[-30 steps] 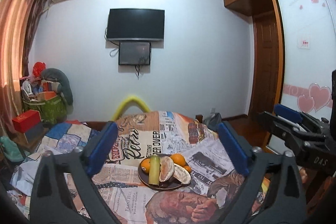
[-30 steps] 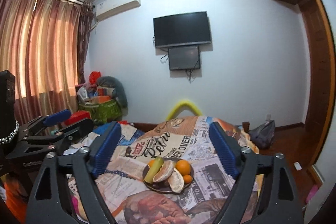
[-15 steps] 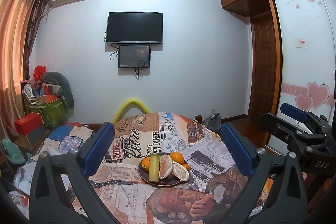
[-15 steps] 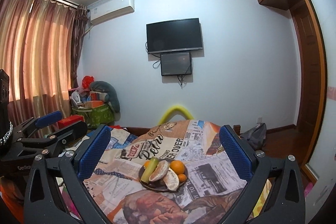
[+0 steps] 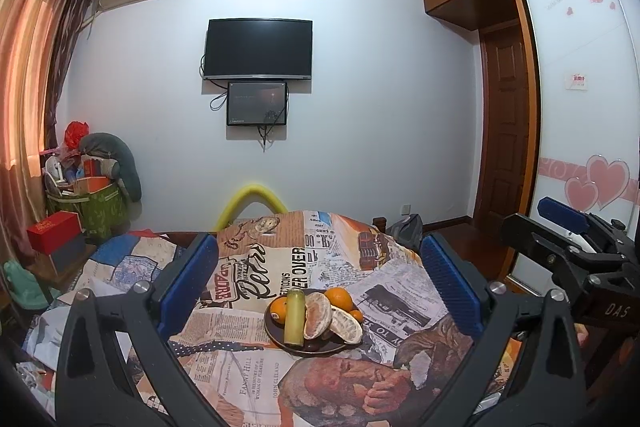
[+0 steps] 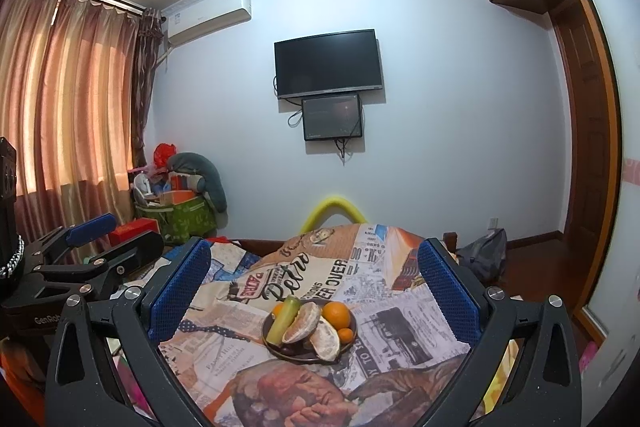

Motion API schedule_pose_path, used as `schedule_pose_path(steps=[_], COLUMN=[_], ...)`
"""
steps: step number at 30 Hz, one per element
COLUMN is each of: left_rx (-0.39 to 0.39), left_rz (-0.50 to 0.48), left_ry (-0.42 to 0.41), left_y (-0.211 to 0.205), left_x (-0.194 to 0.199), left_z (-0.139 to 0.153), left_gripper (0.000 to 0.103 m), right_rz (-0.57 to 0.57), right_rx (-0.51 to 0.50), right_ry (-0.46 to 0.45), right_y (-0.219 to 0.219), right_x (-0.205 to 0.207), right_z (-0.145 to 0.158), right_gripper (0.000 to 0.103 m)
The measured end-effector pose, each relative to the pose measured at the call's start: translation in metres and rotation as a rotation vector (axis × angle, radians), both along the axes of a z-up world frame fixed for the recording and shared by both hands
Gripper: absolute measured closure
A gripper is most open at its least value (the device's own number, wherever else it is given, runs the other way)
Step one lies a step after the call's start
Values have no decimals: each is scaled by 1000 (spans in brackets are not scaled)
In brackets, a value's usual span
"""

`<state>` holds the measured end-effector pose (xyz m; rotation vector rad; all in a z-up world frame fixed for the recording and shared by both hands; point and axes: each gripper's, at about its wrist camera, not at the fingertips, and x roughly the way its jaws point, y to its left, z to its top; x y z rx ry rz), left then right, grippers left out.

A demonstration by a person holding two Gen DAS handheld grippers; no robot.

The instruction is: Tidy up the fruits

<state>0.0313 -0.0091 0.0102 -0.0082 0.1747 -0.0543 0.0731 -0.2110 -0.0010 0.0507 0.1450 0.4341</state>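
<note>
both grippers backed off | fingers wide | green stick (image 5: 294,315) axis points away, on plate (image 5: 310,347)

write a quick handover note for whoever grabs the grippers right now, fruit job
Left gripper: fingers wide open, empty, held above the table and short of the plate.
Right gripper: the same, open and empty.
All the fruit is on the dark plate on the newspaper-print cloth: a green-yellow banana, two peeled citrus pieces, a large orange, an orange behind the banana, and a small one at the right rim.
Done: nothing visibly sorted yet.
Left: reach in, pick the fruits and arrange them.
</note>
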Motion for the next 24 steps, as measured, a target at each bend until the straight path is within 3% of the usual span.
schedule_pose_path(steps=[24], left_rx=[3], left_rz=[-11], left_ry=[19], left_y=[0], left_x=[7], left_z=[-2], left_gripper=[0], right_rz=[-3], right_rx=[-5], right_ry=[15], right_y=[-1], right_x=[0], right_z=[1], right_gripper=[0])
